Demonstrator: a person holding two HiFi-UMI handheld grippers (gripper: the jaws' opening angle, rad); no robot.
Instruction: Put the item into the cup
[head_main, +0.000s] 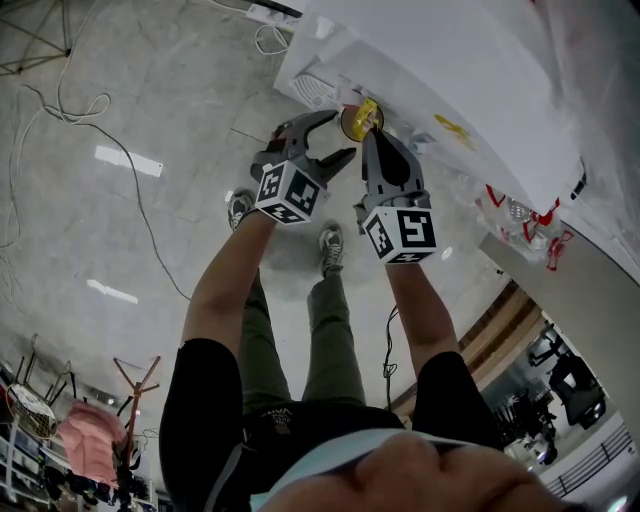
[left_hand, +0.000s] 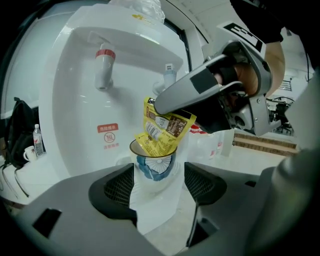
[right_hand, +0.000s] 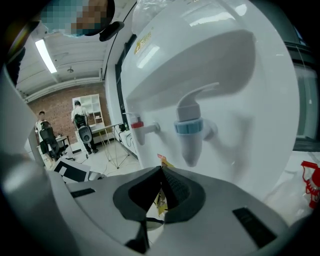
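The left gripper (left_hand: 159, 186) has its jaws set on either side of a paper cup (left_hand: 156, 165), the ribbed pads pressing against its white wall, so the cup is held with its brown-lined mouth facing away from the camera and a blue pattern just under the rim. The right gripper (right_hand: 161, 171) has its jaws pressed together on the top edge of a yellow sachet (left_hand: 162, 131). In the left gripper view, its tips come in from the upper right, above the cup. The sachet hangs tilted from them, with its lower end already inside the cup's mouth and its upper half standing above the rim. The two grippers sit close side by side, the right one's tips just over the left one's load. Directly beyond both stands a white water dispenser (head_main: 450, 70). Its red tap (left_hand: 104, 67) is up and to the left of the cup, and its blue tap (right_hand: 190, 131) hangs just above the right gripper's jaws. A red label (left_hand: 108, 136) is on the dispenser's recessed front, left of the cup. Farther right of the right gripper, a plastic bag (head_main: 520, 215) with red handles hangs by the dispenser. Below the grippers are the person's shoes (head_main: 330, 248) on a pale floor (head_main: 120, 240), with a thin cable (head_main: 150, 235) trailing off to the left.
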